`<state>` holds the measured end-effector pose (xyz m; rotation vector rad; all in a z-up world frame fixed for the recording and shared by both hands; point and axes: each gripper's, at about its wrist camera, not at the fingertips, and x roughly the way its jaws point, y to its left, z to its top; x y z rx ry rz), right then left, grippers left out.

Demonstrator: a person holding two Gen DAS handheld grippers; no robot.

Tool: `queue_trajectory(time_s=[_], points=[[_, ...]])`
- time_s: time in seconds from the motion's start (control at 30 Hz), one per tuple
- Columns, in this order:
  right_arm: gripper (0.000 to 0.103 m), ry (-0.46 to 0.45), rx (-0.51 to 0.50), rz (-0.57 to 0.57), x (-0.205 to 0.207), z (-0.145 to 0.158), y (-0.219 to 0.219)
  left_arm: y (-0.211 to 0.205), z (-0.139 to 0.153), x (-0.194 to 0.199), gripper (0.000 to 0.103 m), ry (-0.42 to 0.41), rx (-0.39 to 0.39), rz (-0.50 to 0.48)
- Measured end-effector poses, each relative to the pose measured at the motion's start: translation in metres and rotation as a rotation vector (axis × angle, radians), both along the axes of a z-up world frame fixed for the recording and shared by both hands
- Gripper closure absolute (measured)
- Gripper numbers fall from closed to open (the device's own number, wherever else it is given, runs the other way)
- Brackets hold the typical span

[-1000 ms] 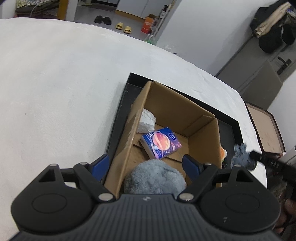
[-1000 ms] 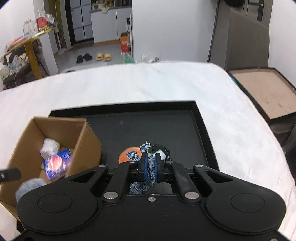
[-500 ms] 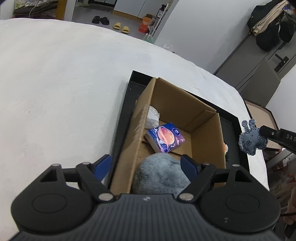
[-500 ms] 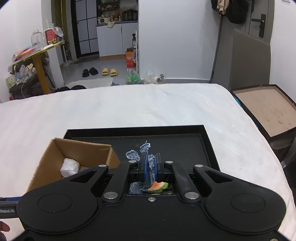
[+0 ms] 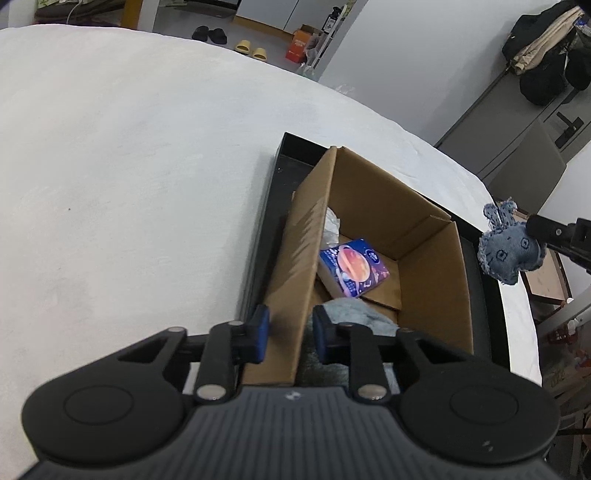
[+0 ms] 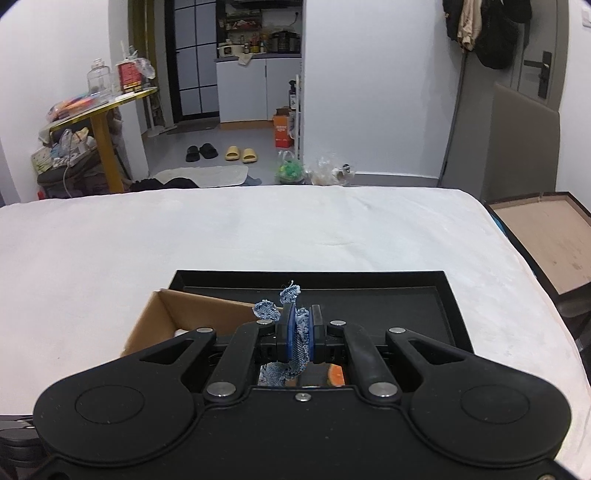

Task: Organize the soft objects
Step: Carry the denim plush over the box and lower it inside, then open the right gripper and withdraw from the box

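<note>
Gripping frayed denim toy (image 6: pixel 298 332) between right tongs (image 6: pixel 300 334).

Beyond the bed's (image 6: pixel 258 236) far edge I see black slippers (image 6: pixel 201 151) and yellow slippers (image 6: pixel 241 153) on the floor, an orange carton (image 6: pixel 281 131), and dark coats (image 6: pixel 480 26) hanging by the door.
</note>
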<state>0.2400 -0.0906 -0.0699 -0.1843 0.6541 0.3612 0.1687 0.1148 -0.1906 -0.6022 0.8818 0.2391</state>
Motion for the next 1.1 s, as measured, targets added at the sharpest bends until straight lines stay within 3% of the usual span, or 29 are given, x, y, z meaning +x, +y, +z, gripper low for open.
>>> queue_trajectory(time_s=[0.7, 0.73, 0.8, 0.83, 0.87, 1.0, 1.1], points=[[0.095, -0.022, -0.054, 0.056, -0.001, -0.02, 0.044, 0.013, -0.005, -0.008, 0.083, -0.038, -0.066, -0.037], [0.092, -0.025, -0.056, 0.062, 0.001, -0.022, 0.046, 0.014, -0.005, -0.008, 0.083, -0.038, -0.067, -0.037], [0.073, -0.023, -0.084, 0.054, 0.004, -0.026, 0.051, 0.015, -0.005, -0.008, 0.083, -0.038, -0.07, -0.036], [0.057, -0.021, -0.097, 0.038, 0.006, -0.027, 0.052, 0.015, -0.005, -0.008, 0.082, -0.039, -0.07, -0.035], [0.051, -0.028, -0.097, 0.025, 0.005, -0.027, 0.052, 0.015, -0.005, -0.007, 0.082, -0.039, -0.071, -0.033], [0.046, -0.045, -0.096, 0.035, -0.001, -0.027, 0.053, 0.014, -0.005, -0.007, 0.082, -0.035, -0.069, -0.029], [0.033, -0.043, -0.099, 0.045, -0.004, -0.029, 0.052, 0.012, -0.004, -0.007, 0.082, -0.03, -0.06, -0.028]])
